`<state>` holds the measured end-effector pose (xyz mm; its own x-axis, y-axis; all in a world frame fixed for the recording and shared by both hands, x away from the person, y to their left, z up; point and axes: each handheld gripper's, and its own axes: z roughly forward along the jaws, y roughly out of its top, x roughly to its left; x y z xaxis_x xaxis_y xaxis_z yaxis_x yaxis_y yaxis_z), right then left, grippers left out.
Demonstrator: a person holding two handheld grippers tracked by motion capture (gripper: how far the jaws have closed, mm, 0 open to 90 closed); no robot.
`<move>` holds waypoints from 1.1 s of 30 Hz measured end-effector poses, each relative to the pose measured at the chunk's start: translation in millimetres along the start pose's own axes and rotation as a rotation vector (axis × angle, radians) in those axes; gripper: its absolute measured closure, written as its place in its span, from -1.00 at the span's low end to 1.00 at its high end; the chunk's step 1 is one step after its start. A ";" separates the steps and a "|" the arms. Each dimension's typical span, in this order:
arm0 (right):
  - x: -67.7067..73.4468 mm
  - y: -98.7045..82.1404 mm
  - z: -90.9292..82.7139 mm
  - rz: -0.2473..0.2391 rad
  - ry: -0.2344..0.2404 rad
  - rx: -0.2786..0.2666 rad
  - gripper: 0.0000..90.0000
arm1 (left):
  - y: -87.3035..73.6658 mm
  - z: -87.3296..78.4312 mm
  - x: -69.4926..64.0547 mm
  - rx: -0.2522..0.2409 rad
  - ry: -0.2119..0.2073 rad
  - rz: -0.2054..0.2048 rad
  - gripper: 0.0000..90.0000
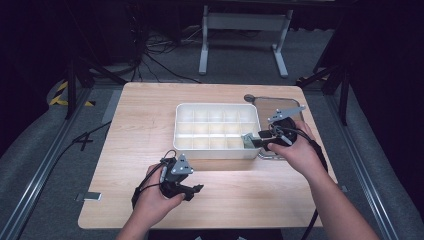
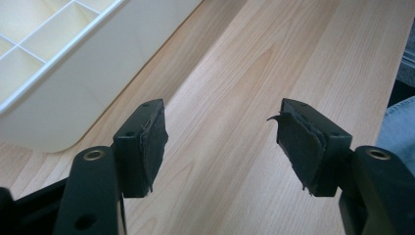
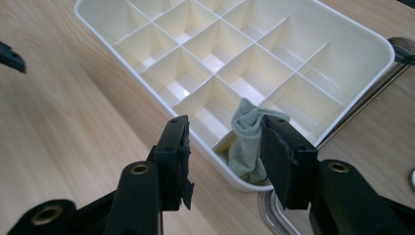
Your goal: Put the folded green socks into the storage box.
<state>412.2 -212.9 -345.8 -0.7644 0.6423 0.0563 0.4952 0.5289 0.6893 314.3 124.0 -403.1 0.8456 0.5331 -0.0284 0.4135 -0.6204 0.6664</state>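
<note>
Fingers [image 3: 281, 161] of right gripper [image 3: 225, 147] spread, empty | grey-green cloth [image 3: 247, 142] crumpled in divided tray's [image 3: 342, 34] near corner cell, just ahead of them | left gripper [image 2: 220, 139] wide, farther from tray, over bare table [image 2: 254, 63]

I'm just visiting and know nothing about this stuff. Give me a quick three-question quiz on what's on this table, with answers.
1. True or false: the left gripper is holding something.
2. Which compartment of the white divided tray holds the pale green cloth? A) a middle one B) the corner one nearest the right gripper C) none
3. What lies on the wooden table against the tray's far side from the left gripper?

Key
1. False: its jaws stand apart over bare wood.
2. B: the cloth sits bunched in that corner, with the right gripper's jaws open just above it.
3. A flat metal tray, partly hidden behind the right hand.
</note>
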 end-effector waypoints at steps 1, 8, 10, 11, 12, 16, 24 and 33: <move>1.9 -3.4 -3.5 0.000 0.004 -0.020 0.19 | -0.1 -1.4 0.6 0.000 0.002 -0.003 -0.20; 17.5 -22.8 -18.3 -0.023 0.048 -0.092 0.14 | -0.1 -10.9 6.0 0.001 0.005 -0.019 -0.20; 23.4 -28.1 -20.0 -0.034 0.064 -0.098 0.12 | 0.2 -12.1 6.7 0.002 0.002 -0.023 -0.20; 26.4 -30.8 -20.4 -0.038 0.073 -0.102 0.11 | 0.4 -12.3 6.8 0.002 0.001 -0.022 -0.20; 28.7 -32.9 -20.7 -0.038 0.081 -0.104 0.10 | 0.5 -12.4 6.8 0.003 0.001 -0.022 -0.20; 37.3 -42.5 -21.7 -0.044 0.109 -0.123 0.07 | 0.8 -12.1 6.0 0.009 -0.005 -0.018 -0.20; 50.7 -60.2 -14.8 -0.064 0.129 -0.087 0.03 | 0.8 -11.7 6.4 0.025 -0.011 -0.011 -0.21; 56.0 -75.0 2.2 -0.039 0.158 -0.055 -0.03 | 1.0 -8.2 5.1 0.056 -0.028 0.004 -0.25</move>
<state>333.2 -215.4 -395.9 -0.8400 0.5247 0.1385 0.4439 0.5177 0.7314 316.3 130.8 -396.4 0.8560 0.5147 -0.0477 0.4281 -0.6542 0.6235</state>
